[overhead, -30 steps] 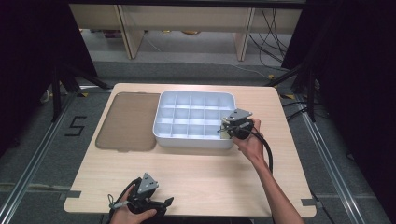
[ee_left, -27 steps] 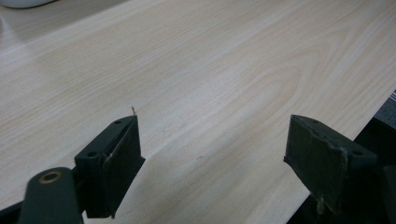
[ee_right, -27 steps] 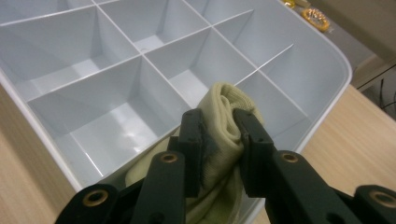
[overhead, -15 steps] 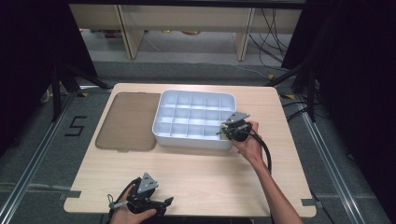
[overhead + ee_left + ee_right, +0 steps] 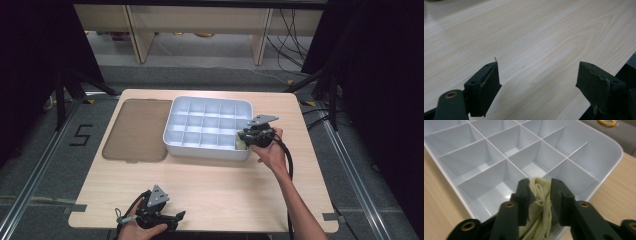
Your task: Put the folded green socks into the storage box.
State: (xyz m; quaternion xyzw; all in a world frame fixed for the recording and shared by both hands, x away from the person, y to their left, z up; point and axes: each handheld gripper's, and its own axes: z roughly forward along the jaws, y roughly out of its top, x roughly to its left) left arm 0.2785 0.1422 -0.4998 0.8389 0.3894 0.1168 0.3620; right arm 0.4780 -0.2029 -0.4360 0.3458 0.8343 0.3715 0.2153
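A white divided tray (image 5: 208, 100) with several compartments stands on the wooden table. My right gripper (image 5: 241, 141) hangs over its near right corner, shut on a bunched pale yellow-green cloth (image 5: 541, 202). In the right gripper view the right gripper (image 5: 541, 185) squeezes the cloth between its black jaws, above the near corner compartment of the tray (image 5: 599, 147). My left gripper (image 5: 176, 217) rests at the table's front edge, open, pointing right. The left gripper (image 5: 537, 75) has bare wood between its wide-apart jaws.
A flat brown translucent lid (image 5: 136, 129) lies on the table left of the tray. Bare table surface (image 5: 220, 180) stretches between the tray and the front edge. Dark floor, cables and shelving legs surround the table.
The right gripper with the cloth has shifted slightly toward the tray's near right corner. The left gripper has stayed in place.
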